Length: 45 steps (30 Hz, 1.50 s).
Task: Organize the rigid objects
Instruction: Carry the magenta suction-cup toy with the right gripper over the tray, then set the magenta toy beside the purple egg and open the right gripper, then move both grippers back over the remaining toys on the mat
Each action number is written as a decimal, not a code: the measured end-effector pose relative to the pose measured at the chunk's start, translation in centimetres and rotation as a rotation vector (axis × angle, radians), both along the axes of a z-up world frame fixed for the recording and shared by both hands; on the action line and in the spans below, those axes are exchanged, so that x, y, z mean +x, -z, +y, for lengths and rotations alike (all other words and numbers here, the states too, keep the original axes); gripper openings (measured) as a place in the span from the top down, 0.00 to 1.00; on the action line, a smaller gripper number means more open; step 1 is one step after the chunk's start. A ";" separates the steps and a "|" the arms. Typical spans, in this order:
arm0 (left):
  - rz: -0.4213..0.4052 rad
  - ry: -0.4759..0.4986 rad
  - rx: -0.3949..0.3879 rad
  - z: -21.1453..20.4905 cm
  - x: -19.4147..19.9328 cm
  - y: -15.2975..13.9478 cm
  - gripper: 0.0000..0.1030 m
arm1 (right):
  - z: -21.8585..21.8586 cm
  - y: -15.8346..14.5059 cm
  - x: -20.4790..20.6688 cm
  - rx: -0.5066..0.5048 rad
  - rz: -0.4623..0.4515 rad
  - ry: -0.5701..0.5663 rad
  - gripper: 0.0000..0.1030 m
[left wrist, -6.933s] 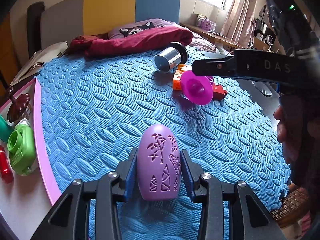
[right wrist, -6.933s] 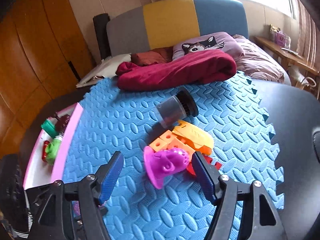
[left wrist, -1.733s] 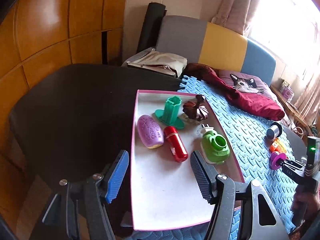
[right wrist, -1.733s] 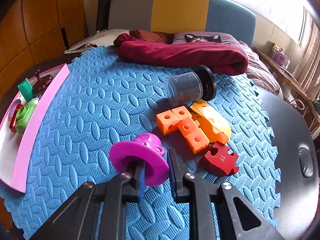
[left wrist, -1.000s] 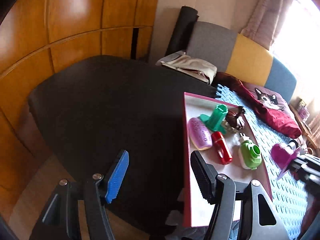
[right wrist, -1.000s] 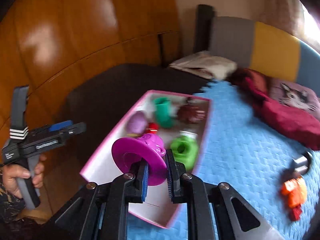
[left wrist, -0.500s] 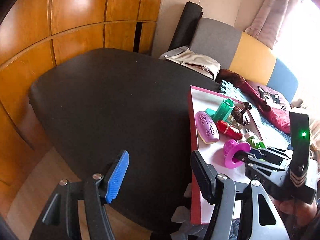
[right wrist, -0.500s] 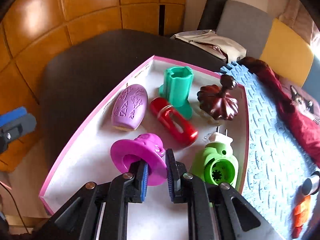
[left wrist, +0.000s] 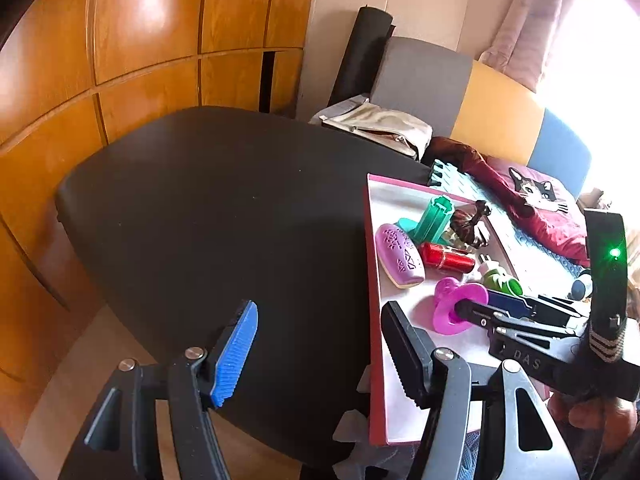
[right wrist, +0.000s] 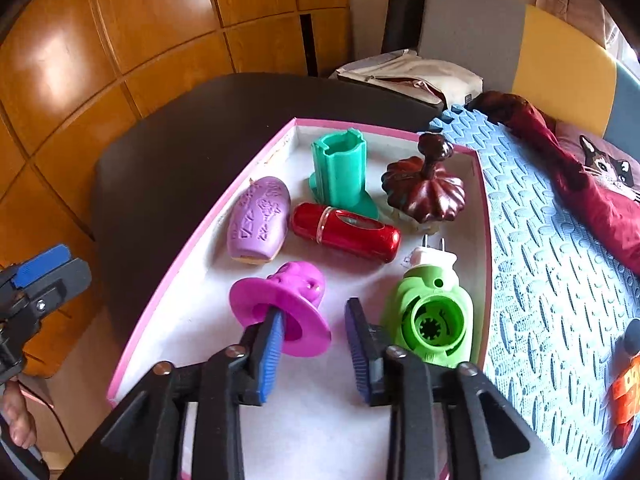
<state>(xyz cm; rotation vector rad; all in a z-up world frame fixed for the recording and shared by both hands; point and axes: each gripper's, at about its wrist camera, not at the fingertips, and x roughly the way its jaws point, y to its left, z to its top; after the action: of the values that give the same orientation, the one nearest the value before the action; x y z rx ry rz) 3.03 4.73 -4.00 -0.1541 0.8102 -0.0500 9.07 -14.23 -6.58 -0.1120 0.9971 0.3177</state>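
Jaws of my right tool (right wrist: 312,344) have just been opening; they now stand apart with the magenta flanged piece (right wrist: 286,306) between them. Left pad sits against the flange rim, right pad is clear of it, so no clamp. Piece lies on its side on the white floor of the pink-rimmed tray (right wrist: 192,240), near middle, flange toward me.

Just right of the right pad: green plug-in device (right wrist: 430,314), white prongs pointing far. Beyond the magenta piece: red capsule (right wrist: 344,232) lying crosswise. Left of that, lilac patterned oval (right wrist: 260,218) by the tray's left wall. Far row: teal upright holder (right wrist: 340,172), and right of it the dark brown pumpkin-shaped lid (right wrist: 424,190) with its knob up.

My left tool (left wrist: 316,356) hangs off to the left, over the dark worktop (left wrist: 208,208), jaws apart, nothing between them. From its camera the tray's near left corner sits just behind the right finger, and my right tool reaches in from the right edge with the magenta piece at its tips.

Right of the tray: blue foam mat (right wrist: 552,264). Orange and red blocks (right wrist: 626,396) on it at the far right edge, partly cut off. Dark red cloth (right wrist: 568,172) lies at the mat's far side. Wood panelling (right wrist: 140,40) behind the worktop.
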 end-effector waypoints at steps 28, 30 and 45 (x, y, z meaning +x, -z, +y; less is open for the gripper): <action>-0.036 0.063 0.038 -2.6 -1.0 -1.5 0.36 | -4.3 -5.0 -4.6 0.067 -0.179 0.134 0.63; -0.036 0.073 0.041 -3.0 -1.1 -1.6 0.36 | -5.1 -5.4 -4.9 0.066 -0.189 0.149 0.63; -0.055 0.190 0.081 -7.2 -1.2 -2.8 0.36 | -14.1 -7.4 -7.3 -0.001 -0.252 0.309 0.63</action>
<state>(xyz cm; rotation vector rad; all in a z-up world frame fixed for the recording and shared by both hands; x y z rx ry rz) 1.86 -2.47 -1.18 0.0010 0.7691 -0.2000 1.75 -28.35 0.77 0.0030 0.7506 0.0181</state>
